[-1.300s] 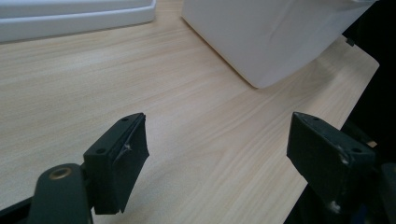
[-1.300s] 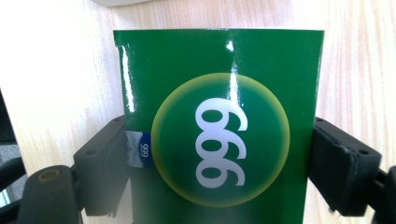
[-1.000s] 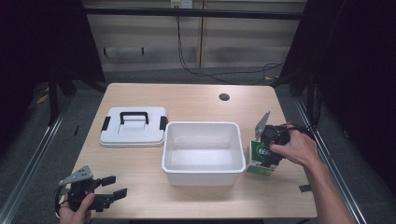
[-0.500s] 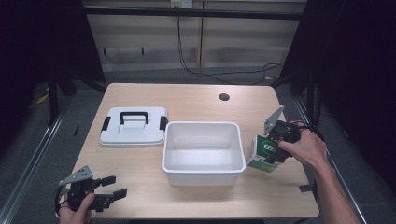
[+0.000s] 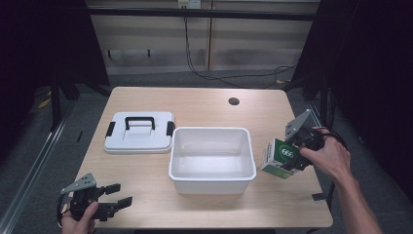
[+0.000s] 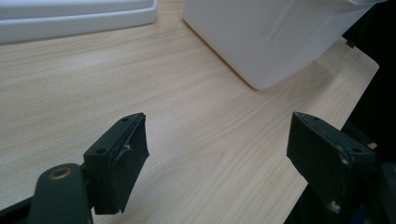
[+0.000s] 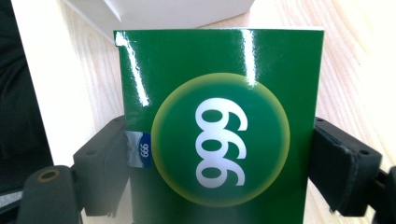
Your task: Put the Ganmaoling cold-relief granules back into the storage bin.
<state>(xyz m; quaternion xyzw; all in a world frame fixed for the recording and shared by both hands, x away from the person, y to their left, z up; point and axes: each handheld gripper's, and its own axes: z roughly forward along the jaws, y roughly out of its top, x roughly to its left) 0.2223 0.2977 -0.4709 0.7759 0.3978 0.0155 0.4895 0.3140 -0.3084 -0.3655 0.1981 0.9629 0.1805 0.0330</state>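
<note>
A green box (image 5: 278, 157) with a white "666"-like mark (image 7: 219, 142) hangs tilted just right of the white bin (image 5: 212, 159), above the table. My right gripper (image 5: 292, 158) is shut on the green box, one black jaw on each side of it. My left gripper (image 5: 117, 195) rests near the table's front left corner with its jaws wide apart and nothing between them; in the left gripper view the fingers (image 6: 119, 161) frame bare wood, with the bin's corner (image 6: 271, 42) ahead.
A white lid with a black handle (image 5: 140, 131) lies flat left of the bin. A dark round hole (image 5: 234, 101) sits in the tabletop at the back right. The table's right edge (image 5: 319, 175) is close under the right hand.
The right gripper has lifted the green box off the table and tilted it, shifting slightly right. The left gripper has stayed still.
</note>
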